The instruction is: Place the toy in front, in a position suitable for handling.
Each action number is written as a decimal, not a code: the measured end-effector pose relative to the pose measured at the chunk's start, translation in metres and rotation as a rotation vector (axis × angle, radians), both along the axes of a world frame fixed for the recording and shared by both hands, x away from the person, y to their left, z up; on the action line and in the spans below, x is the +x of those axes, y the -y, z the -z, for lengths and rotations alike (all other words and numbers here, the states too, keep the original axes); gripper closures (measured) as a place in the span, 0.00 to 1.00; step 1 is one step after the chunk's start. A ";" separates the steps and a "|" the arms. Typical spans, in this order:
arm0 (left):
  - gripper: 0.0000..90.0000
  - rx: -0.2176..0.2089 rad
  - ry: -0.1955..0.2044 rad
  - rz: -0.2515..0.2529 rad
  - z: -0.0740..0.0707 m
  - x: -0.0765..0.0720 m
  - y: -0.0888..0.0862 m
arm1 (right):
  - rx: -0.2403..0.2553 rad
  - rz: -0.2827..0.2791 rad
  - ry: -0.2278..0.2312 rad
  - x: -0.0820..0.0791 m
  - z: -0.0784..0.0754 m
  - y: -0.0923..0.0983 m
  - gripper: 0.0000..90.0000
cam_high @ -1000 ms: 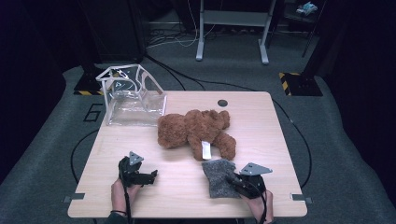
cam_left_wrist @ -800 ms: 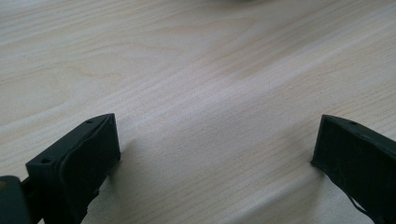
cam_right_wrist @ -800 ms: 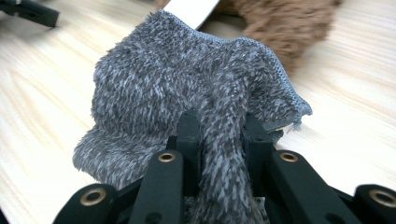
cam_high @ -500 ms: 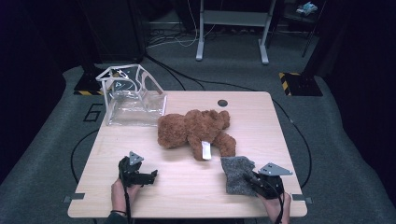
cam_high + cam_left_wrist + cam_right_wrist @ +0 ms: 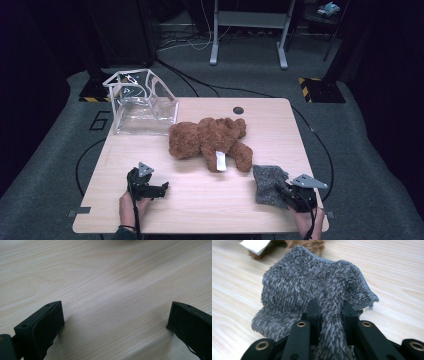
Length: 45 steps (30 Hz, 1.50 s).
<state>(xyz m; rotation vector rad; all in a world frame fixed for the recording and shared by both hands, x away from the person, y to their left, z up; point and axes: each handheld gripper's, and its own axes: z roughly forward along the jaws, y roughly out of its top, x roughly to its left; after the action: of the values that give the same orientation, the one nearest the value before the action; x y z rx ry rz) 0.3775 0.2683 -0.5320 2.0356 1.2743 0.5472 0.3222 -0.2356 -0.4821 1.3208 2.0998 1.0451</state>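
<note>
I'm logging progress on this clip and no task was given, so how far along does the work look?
Done: the right hand-held gripper has pinched a fold of the grey fuzzy cloth. In hand: that cloth, at the table's right front. Left: the left hand-held gripper is open over bare wood; the teddy bear and clear bag lie ungripped.

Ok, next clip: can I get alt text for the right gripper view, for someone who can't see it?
The right gripper is shut on a fold of fuzzy grey cloth, which bunches up over a light wooden table. At the top edge, part of a brown plush toy and its white tag peek in.
</note>
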 end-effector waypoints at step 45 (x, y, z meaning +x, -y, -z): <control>0.00 0.000 0.001 0.000 0.000 0.000 0.000 | -0.115 0.108 -0.040 0.117 0.006 0.053 0.81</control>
<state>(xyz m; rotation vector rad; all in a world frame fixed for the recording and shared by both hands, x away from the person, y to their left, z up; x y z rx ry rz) 0.3774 0.2682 -0.5320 2.0352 1.2738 0.5477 0.4388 -0.2884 -0.4885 1.3920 2.0587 0.8479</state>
